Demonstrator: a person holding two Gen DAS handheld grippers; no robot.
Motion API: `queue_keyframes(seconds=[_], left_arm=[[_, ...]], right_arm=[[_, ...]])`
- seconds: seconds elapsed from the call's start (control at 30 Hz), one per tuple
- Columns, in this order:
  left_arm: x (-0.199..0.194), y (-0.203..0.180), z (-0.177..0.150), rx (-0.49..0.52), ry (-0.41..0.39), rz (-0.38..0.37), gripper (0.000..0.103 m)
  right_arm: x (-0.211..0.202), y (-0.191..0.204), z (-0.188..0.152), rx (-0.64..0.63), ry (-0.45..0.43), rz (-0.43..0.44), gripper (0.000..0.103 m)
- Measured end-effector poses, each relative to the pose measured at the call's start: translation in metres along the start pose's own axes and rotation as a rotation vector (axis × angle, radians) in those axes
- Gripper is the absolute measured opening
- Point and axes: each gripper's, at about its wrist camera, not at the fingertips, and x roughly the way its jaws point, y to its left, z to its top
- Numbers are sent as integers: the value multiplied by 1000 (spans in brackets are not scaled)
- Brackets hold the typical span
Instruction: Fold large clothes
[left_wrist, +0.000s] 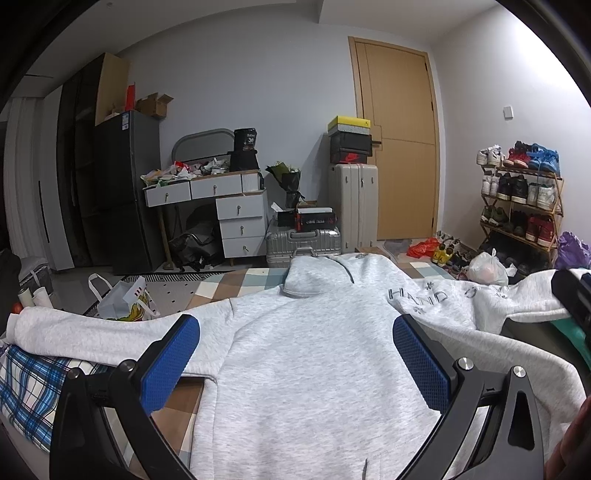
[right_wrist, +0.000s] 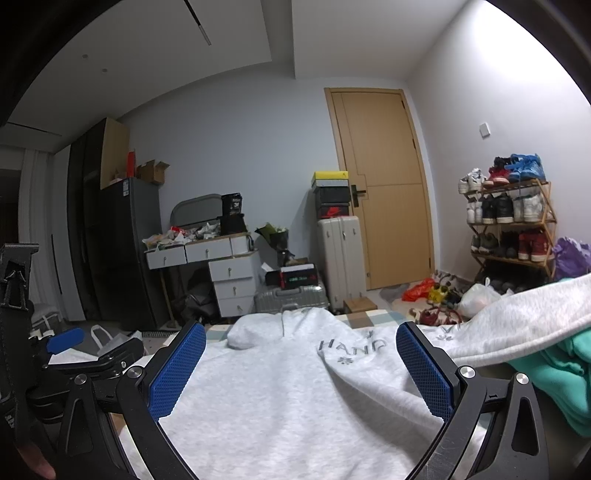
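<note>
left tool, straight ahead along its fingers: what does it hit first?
Likely the grey hoodie spread on the bed: the open left tool points over its body toward the hood. Height above the cloth is unclear; if it clears, luggage beyond.

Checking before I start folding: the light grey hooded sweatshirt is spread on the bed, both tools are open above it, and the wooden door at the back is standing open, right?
Not quite. The tan wooden door is closed, flush in its frame, as the right wrist view shows. The rest holds: the light grey hooded sweatshirt lies spread on the bed, with the left tool and right tool both open above it.
</note>
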Motion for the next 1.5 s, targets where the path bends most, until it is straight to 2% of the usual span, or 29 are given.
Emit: queue_keyframes(seconds=[0.07, 0.17, 0.23, 0.37, 0.5, 0.53, 0.6, 0.63, 0.7, 0.83, 0.93, 0.97, 1.1, 1.27, 1.43, 1.5], left_arm=[[1, -2, -1, 5, 14, -6, 102], [1, -5, -2, 13, 39, -41, 102], [-2, -8, -2, 23, 44, -59, 102], [-7, -15, -1, 54, 39, -75, 102], [-6, -21, 0, 70, 43, -85, 102], [-5, -22, 0, 76, 45, -83, 102], [-3, -25, -1, 81, 53, -81, 102], [-1, -26, -2, 82, 58, -83, 102], [0, -27, -3, 85, 68, -85, 102], [4, -30, -6, 98, 90, -83, 102], [4, -28, -8, 99, 91, -75, 102], [4, -28, -8, 102, 94, -71, 102], [8, -28, -11, 111, 112, -62, 102], [10, -26, -13, 127, 116, -32, 102], [13, -17, -12, 129, 115, 7, 102], [15, -11, -11, 124, 115, 23, 102]], right_arm=[[4, -10, 5, 32, 17, 25, 103], [7, -46, 19, 116, 65, 12, 103], [6, -83, 31, 179, 99, -41, 103], [-11, -187, 52, 331, 178, -199, 103], [-39, -280, 58, 421, 254, -389, 103], [-42, -295, 56, 448, 275, -403, 102], [-53, -328, 48, 545, 297, -453, 90], [-54, -343, 44, 593, 309, -457, 89], [-49, -365, 38, 661, 328, -449, 76], [-29, -395, 30, 708, 359, -487, 67], [-17, -399, 38, 632, 360, -582, 37], [-11, -398, 43, 595, 371, -602, 18], [10, -397, 71, 451, 381, -679, 14], [45, -390, 129, 245, 349, -794, 13], [80, -383, 176, 120, 315, -900, 13], [90, -373, 190, 76, 290, -914, 13]])
